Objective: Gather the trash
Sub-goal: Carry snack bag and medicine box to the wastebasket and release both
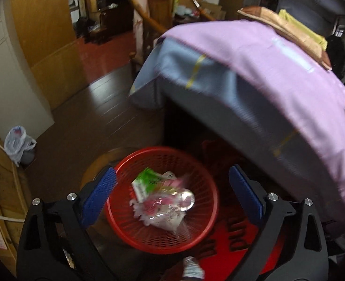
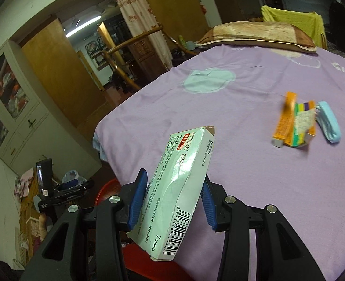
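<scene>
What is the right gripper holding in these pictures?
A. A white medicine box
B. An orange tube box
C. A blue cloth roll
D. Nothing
A: in the right wrist view the right gripper has its blue pads pressed on both sides of the white medicine box, which is lifted above the purple bed.

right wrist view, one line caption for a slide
Right tongs grip a white tablet box above the purple bedsheet.
</scene>
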### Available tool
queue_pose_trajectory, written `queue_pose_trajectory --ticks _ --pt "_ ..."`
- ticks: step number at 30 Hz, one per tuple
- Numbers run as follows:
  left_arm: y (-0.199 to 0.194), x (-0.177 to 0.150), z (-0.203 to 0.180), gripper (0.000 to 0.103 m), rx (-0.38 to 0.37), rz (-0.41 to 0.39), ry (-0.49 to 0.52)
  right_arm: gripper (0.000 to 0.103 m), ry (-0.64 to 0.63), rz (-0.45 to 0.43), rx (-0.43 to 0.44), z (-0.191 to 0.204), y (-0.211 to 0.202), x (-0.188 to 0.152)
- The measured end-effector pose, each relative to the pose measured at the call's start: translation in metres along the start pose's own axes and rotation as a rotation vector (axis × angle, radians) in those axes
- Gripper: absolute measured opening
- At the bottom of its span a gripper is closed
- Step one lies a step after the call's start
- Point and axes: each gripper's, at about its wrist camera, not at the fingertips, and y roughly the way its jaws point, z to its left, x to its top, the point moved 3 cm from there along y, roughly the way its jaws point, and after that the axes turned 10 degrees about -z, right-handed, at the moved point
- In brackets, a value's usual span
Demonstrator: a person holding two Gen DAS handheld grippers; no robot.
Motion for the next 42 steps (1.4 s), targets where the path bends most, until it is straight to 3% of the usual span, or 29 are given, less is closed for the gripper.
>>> queue_pose_trajectory --ticks 3,9,15,23,25,26,33,42 --pt "-0.002 -0.002 0.014 0.096 0.049 -0.026 -0.001 0.044 -0.036 0.028 0.017 0.024 0.015 -0.001" --pt "-0.018 -0.001 0.051 0.096 0.253 -0.132 0.025 0.044 -0.106 0.106 0.069 0.075 0.050 -0.009" --pt "-0.033 -0.003 0.080 0.096 0.346 -0.207 0.016 0.045 -0.188 0.210 0.154 0.134 0.089 -0.027" --pt "-0.038 -0.006 0.103 0.096 0.354 -0.208 -0.016 0.046 -0.299 0.334 0.222 0.206 0.144 -0.054" --pt "-0.037 -0.008 0.109 0.096 0.357 -0.204 -0.023 0.063 -0.318 0.339 0.209 0.215 0.155 -0.056" --pt "-0.038 -0.009 0.110 0.096 0.359 -0.204 -0.026 0.064 -0.316 0.336 0.204 0.216 0.158 -0.055" --pt "-0.044 -0.008 0.116 0.096 0.347 -0.212 -0.060 0.064 -0.294 0.324 0.187 0.208 0.156 -0.048" --pt "-0.063 0.002 0.083 0.096 0.315 -0.251 -0.022 0.064 -0.229 0.231 0.154 0.167 0.118 -0.029"
